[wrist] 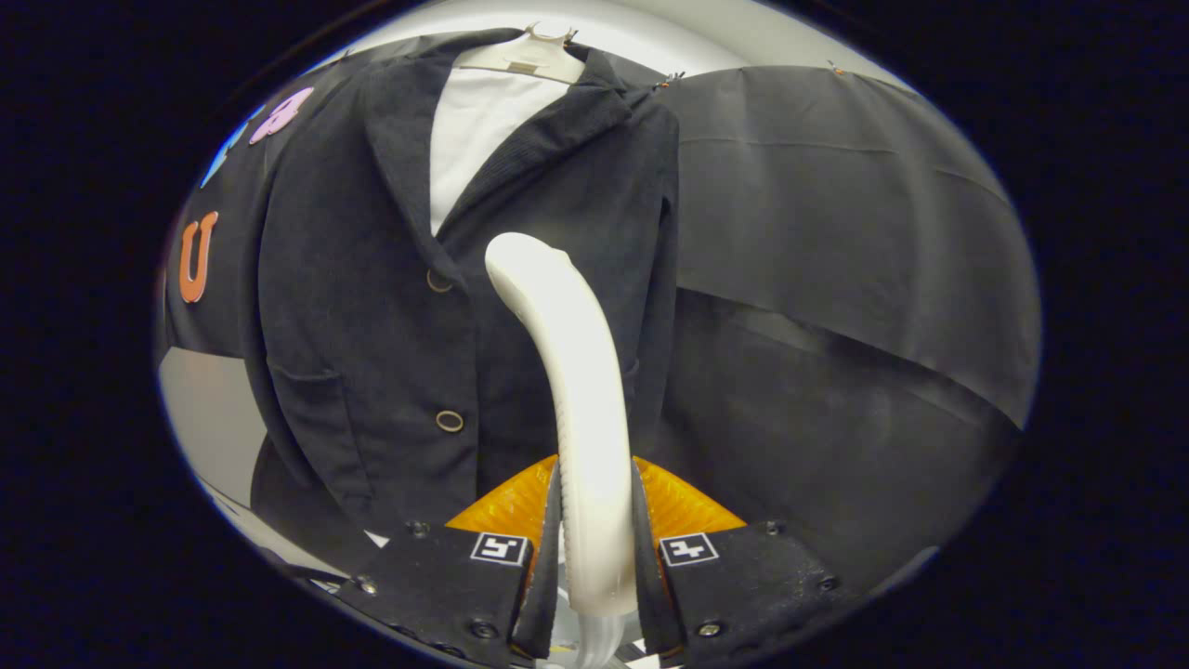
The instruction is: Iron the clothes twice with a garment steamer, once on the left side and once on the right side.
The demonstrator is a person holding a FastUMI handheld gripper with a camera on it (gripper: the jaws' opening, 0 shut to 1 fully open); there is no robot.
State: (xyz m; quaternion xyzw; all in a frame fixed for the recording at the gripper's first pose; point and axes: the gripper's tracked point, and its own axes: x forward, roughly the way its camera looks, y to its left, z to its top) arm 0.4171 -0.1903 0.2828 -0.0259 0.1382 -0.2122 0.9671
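**Steamer gripped and aimed at the jacket's right-hand panel**

Nearest the camera, the gripper [594, 557] is holding the garment steamer [581, 400] by its white handle: both fingers are pressing on the handle's lower part from either side, closed to just its width, with no gap showing. Gripping low is probably leaving the long curved body free to reach forward, so the head leads and the fingers are keeping back from the cloth.

Just ahead of the fingers the steamer is arching up and away, its rounded head [523, 255] sitting in front of the dark jacket [372, 307] near the front closure, a little above the lower button [450, 421] and beside the upper button [438, 281]. Whether the head is touching the fabric cannot be told from here.

The jacket is hanging from a pale hanger [531, 58] over a white shirt [474, 139], which is keeping the front panels flat and vertical for steaming. A patch pocket [311, 409] is showing on the panel left of the steamer.

Beyond the jacket, the black cloth wall [836, 232] is draping across the back of the booth. Which of the two passes is under way cannot be judged.
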